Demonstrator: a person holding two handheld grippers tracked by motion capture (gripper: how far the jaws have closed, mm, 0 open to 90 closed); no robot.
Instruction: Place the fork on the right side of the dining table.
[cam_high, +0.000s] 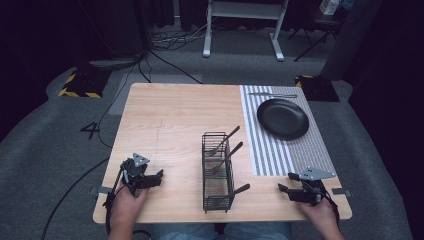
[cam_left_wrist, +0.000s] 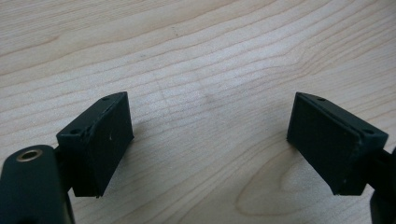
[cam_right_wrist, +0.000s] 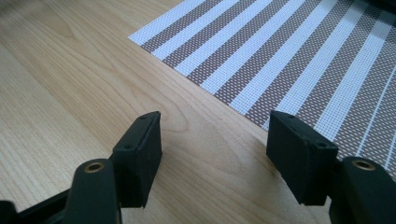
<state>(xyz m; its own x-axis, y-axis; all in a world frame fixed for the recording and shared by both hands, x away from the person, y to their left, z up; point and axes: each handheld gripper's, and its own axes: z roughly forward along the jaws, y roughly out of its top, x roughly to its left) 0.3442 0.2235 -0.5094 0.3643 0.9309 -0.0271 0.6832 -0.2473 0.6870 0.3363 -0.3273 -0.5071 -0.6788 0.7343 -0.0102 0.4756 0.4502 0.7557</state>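
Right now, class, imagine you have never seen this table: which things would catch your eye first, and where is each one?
The black wire basket stands near the middle of the table's near edge, with dark-handled cutlery sticking out of it. To the far right a black plate sits on a striped mat, a utensil lying beyond it. At the near corners, the left gripper and right gripper hover with jaws apart, empty.

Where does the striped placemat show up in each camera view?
High view: the striped placemat covers the table's right part, under the black plate.
Left gripper view: bare wooden table between the left tool pads; no placemat.
Right gripper view: upper right, past the right tool.
Shared landmark: the wooden tabletop.
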